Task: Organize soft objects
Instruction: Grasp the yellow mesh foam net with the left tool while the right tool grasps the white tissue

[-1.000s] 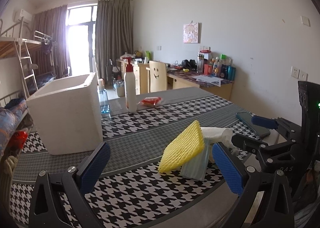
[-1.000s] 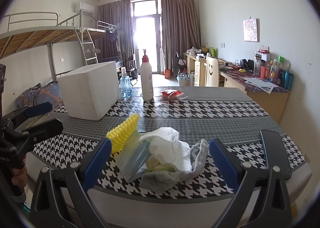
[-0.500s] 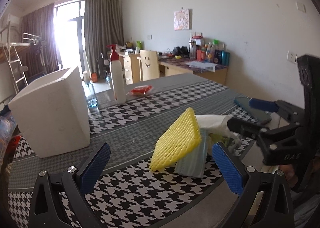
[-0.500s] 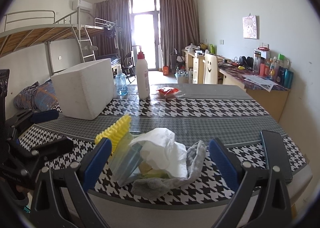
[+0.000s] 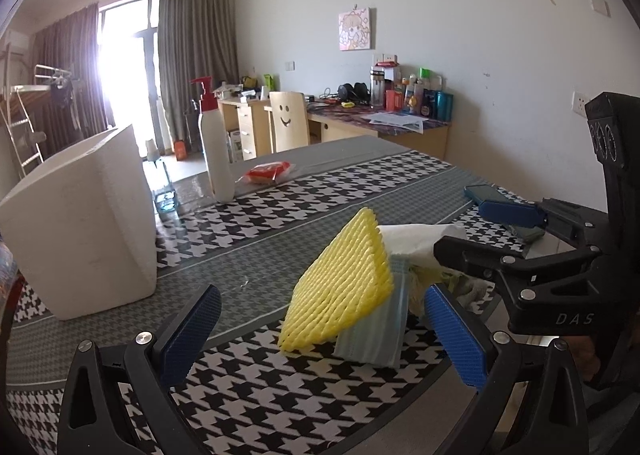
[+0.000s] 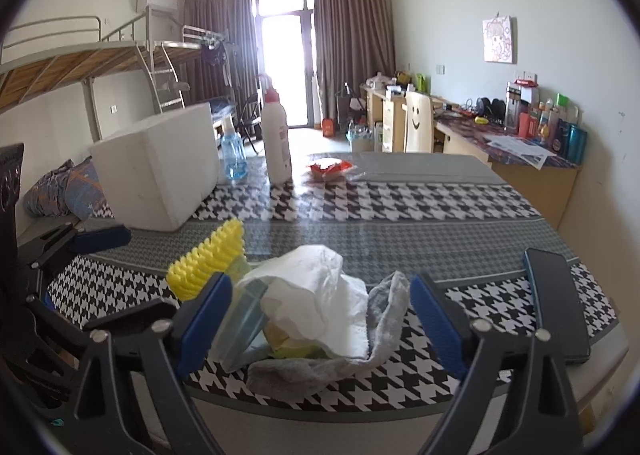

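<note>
A pile of soft things lies near the table's front edge: a yellow foam net [image 5: 340,287] [image 6: 208,263], a light blue face mask [image 5: 374,335] [image 6: 240,327], a white tissue [image 6: 316,295] [image 5: 416,239] and a grey cloth [image 6: 380,331]. My left gripper [image 5: 320,331] is open just in front of the foam net, apart from it. My right gripper [image 6: 320,331] is open with its fingers on either side of the pile; it also shows in the left wrist view [image 5: 484,231]. Neither holds anything.
A white foam box [image 5: 80,215] [image 6: 160,167] stands at the left of the table. A white pump bottle [image 5: 216,151], a blue spray bottle [image 6: 233,155] and a red packet [image 5: 266,173] stand farther back. A dark phone [image 6: 556,303] lies at the right edge.
Both grippers have moved closer to the pile. The right gripper's fingers now flank the tissue and cloth. Both stay open.
</note>
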